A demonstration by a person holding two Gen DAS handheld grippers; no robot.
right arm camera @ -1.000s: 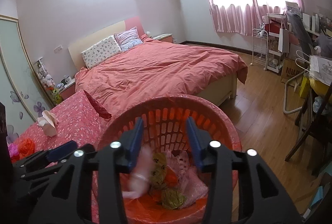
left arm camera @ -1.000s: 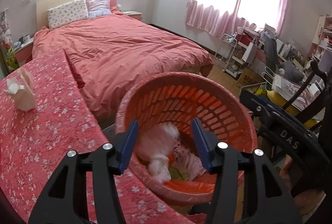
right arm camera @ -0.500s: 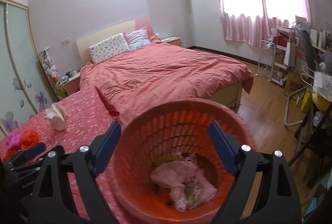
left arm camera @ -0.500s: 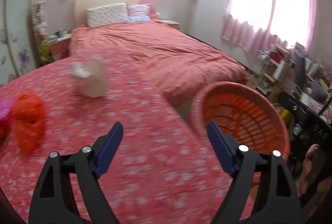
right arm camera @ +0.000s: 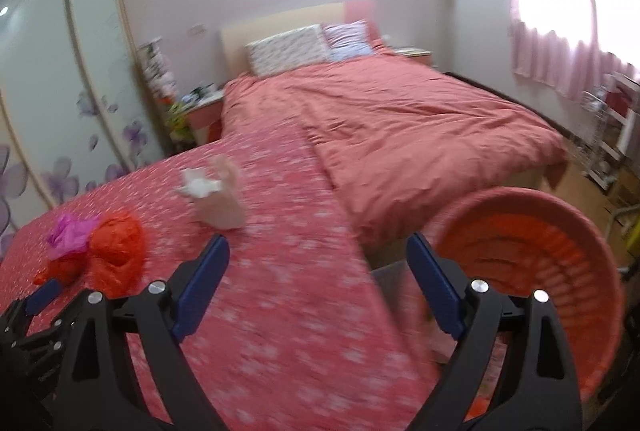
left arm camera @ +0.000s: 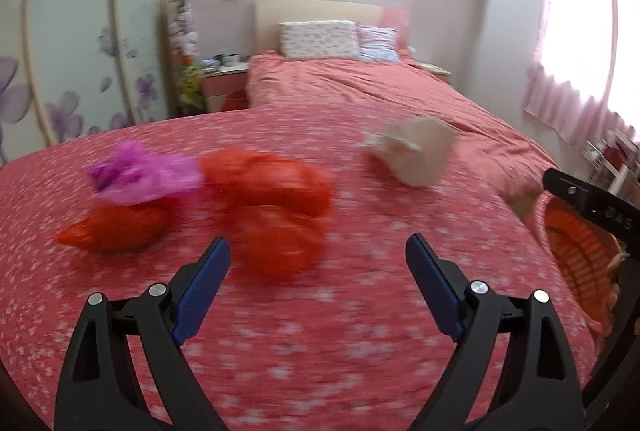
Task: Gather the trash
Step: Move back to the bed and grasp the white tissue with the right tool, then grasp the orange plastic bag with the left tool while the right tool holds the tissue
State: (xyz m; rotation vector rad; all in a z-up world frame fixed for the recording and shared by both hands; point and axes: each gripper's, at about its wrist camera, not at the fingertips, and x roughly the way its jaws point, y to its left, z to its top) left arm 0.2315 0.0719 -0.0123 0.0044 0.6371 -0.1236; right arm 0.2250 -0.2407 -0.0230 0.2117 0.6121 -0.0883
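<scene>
Crumpled orange plastic bags (left arm camera: 276,191) and a magenta bag (left arm camera: 144,171) lie on the floral red cloth (left arm camera: 320,331), with a beige paper wad (left arm camera: 416,155) farther right. My left gripper (left arm camera: 316,243) hovers just short of the orange bags, its jaws opening with nothing between them. The right wrist view shows the same orange bags (right arm camera: 116,251), magenta bag (right arm camera: 70,233) and beige wad (right arm camera: 218,199). My right gripper (right arm camera: 317,239) is open and empty over the cloth's edge, left of the orange basket (right arm camera: 520,195).
A bed with a red duvet (right arm camera: 400,135) lies beyond the cloth-covered surface. A nightstand (left arm camera: 224,87) and sliding wardrobe doors (left arm camera: 80,71) stand at the left. The basket (left arm camera: 576,247) sits off the right edge; shelves and wooden floor are by the curtained window.
Both grippers have swung left from over the basket to the cloth-covered surface and opened wide. The trash they held above the basket is no longer between their jaws.
</scene>
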